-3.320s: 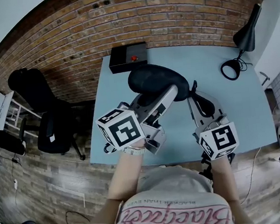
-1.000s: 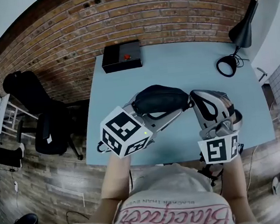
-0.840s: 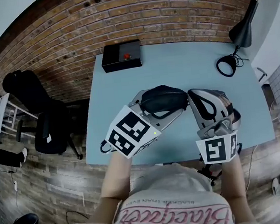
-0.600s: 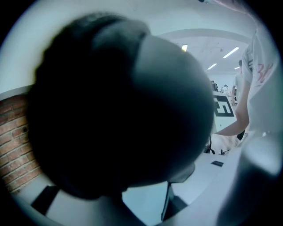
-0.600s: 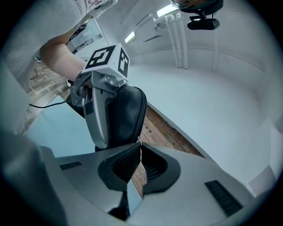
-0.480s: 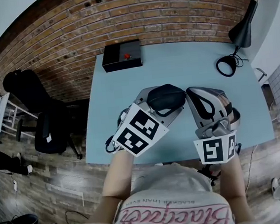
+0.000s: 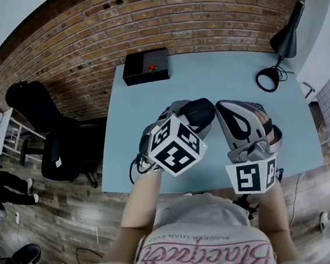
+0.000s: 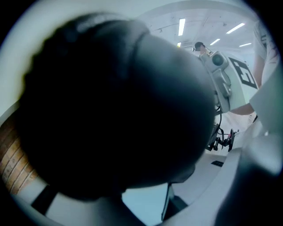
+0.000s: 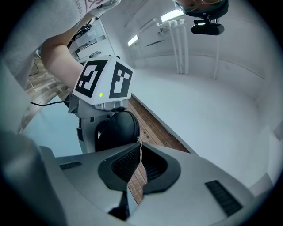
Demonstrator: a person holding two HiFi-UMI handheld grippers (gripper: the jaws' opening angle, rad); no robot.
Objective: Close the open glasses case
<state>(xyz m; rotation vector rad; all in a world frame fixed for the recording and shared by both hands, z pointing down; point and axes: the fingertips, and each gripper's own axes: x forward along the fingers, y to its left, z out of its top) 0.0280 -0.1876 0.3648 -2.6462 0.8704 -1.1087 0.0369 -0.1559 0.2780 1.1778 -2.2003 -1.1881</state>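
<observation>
Ctr frame: left tongs (image 7: 194, 122) clamped on black case (image 7: 199, 111); right tongs (image 9: 139, 146) pinched together, tips just beside case's right end.

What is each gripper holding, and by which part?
Left gripper clamps the glasses case across its body. Right gripper seems pinched on its zipper pull, too small to confirm.

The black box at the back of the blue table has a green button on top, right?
Not quite. The button is red, not green, as the head view shows. The rest is right: the black box sits at the back of the blue table.
</observation>
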